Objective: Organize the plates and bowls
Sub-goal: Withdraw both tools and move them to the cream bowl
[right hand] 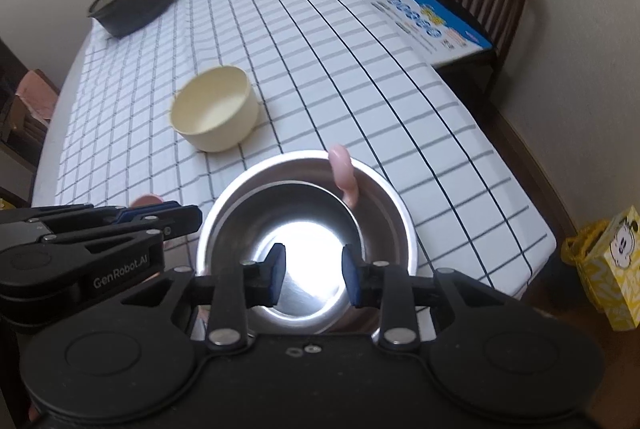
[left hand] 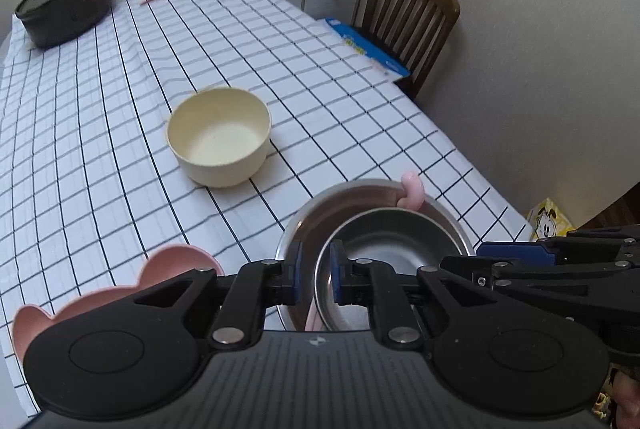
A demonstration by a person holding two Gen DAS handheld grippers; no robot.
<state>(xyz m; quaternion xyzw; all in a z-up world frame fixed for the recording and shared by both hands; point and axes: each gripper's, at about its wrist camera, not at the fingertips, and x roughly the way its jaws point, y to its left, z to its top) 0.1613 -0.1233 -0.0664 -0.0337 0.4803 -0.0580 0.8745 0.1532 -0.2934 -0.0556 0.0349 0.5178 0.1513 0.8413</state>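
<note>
Our left tool (left hand: 315, 279) pinches the nested steel bowl's (left hand: 384, 249) rim; our right tool (right hand: 313, 277) hangs spread; a cream round bowl (left hand: 219, 137) sits beyond on the checked worktop (left hand: 100, 149).

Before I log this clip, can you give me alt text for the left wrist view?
The left gripper straddles the rim of a small steel bowl, nested in a larger steel bowl on the checked tablecloth. A cream bowl sits beyond, a pink bear-shaped dish at left, the right gripper at right.
</note>
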